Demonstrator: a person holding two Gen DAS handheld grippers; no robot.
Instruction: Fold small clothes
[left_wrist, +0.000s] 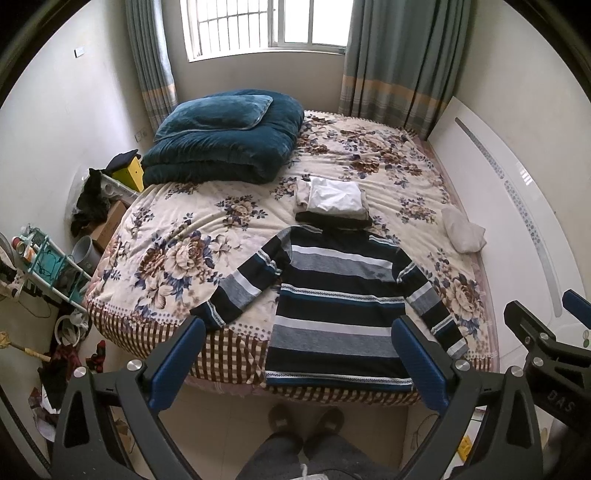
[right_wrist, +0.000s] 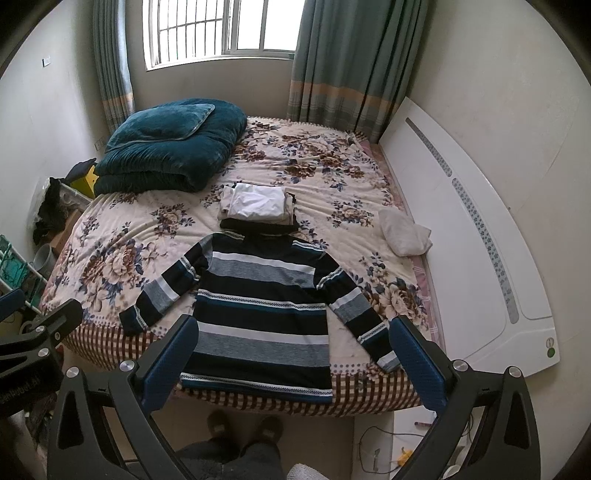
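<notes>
A striped sweater (left_wrist: 332, 302) in black, grey, white and teal lies flat on the floral bed (left_wrist: 177, 229), sleeves spread, hem at the near edge. It also shows in the right wrist view (right_wrist: 258, 310). Behind its collar sits a stack of folded clothes (left_wrist: 334, 203), white on top, also seen in the right wrist view (right_wrist: 258, 206). My left gripper (left_wrist: 299, 362) is open and empty, held above the bed's near edge. My right gripper (right_wrist: 295, 362) is open and empty at about the same height; part of it shows at the right of the left wrist view (left_wrist: 539, 332).
A folded teal quilt with a pillow (left_wrist: 225, 140) lies at the bed's far left. A crumpled white cloth (left_wrist: 463, 229) lies by the white headboard (left_wrist: 517, 221) on the right. Clutter and a rack (left_wrist: 48, 266) stand on the floor to the left. The person's slippers (left_wrist: 306, 417) show below.
</notes>
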